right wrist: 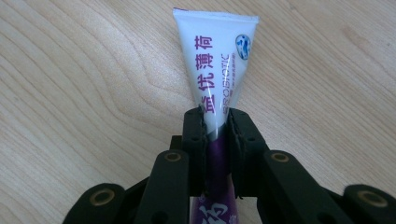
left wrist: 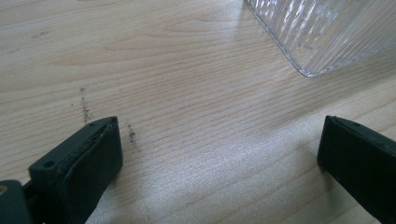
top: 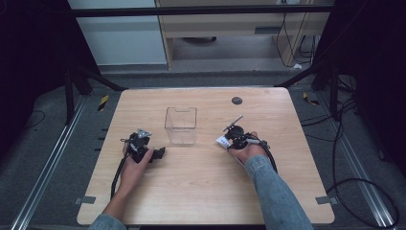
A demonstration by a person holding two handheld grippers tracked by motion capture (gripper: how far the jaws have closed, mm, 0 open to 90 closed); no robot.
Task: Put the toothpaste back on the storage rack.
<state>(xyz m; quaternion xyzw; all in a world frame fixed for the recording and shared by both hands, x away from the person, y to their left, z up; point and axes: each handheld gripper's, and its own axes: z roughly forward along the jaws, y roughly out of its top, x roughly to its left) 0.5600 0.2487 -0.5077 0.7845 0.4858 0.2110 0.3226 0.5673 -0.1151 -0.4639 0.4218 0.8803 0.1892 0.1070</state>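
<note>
1 white-and-purple tube (right wrist: 215, 77) pinched mid-length between the right gripper (right wrist: 216, 128) fingers, crimped end sticking out past them, left gripper (left wrist: 219, 154) fingers spread wide over bare table (left wrist: 187, 70), 1 clear box (top: 181, 125) just beyond

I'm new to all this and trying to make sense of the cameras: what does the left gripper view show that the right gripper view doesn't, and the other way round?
The left gripper view has the left gripper with its jaws spread wide and nothing between them, plus a corner of the ribbed clear container. The right gripper view has the right gripper clamped on a white and purple tube with printed lettering, its flat end pointing away. Both look down on the same light wooden table.
</note>
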